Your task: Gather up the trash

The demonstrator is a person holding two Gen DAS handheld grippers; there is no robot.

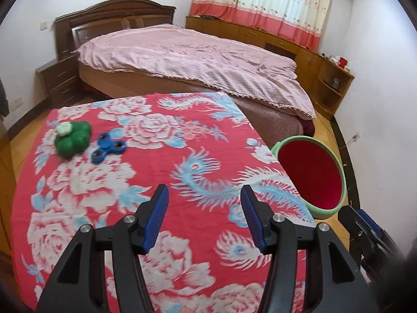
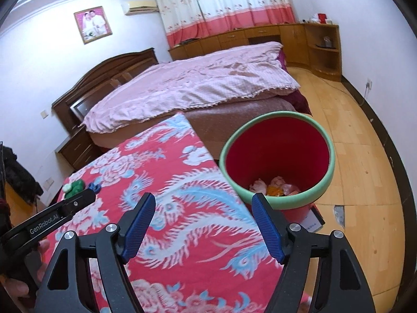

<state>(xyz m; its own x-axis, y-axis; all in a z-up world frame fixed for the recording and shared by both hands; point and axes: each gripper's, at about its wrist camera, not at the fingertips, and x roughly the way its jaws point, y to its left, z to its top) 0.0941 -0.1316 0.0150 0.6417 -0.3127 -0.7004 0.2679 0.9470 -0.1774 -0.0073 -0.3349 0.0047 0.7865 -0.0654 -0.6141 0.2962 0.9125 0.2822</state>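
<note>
Bedroom walls in pale white close round a wide bed (image 1: pixel 187 60) with a pink striped cover and a dark wooden headboard, floral curtains (image 1: pixel 260 0) with a red hem hanging behind low wooden cabinets (image 1: pixel 273 39). Nearer the cameras stands the counter (image 1: pixel 146 172), draped in a red cloth printed with white peonies and blue phoenix feathers.

On its far left part lies a green lumpy plastic toy (image 1: pixel 74 140) with a small white flower-shaped piece on top, and just beside it, on the right in the left wrist view, a blue three-armed fidget spinner (image 1: pixel 108 147). Whether the two touch cannot be told.

Off the counter's right edge, on the yellow wooden floor (image 2: pixel 359 172), stands the round bin (image 2: pixel 323 180) with a mint-green rim and red inside. From the right wrist view, crumpled pinkish and orange scraps (image 2: pixel 273 186) lie at its bottom.

Both tongs hang above the cloth with nothing between their blue ribbed pads. The left tongs (image 1: pixel 204 195) stand moderately apart over the middle of the counter, well short of the toy and spinner. The right tongs (image 2: pixel 203 203) are spread wider, over the counter's right edge, the right pad in front of the bin's near rim. A hand (image 2: pixel 15 284) at the lower left of the right wrist view grips the left tool's black body.
</note>
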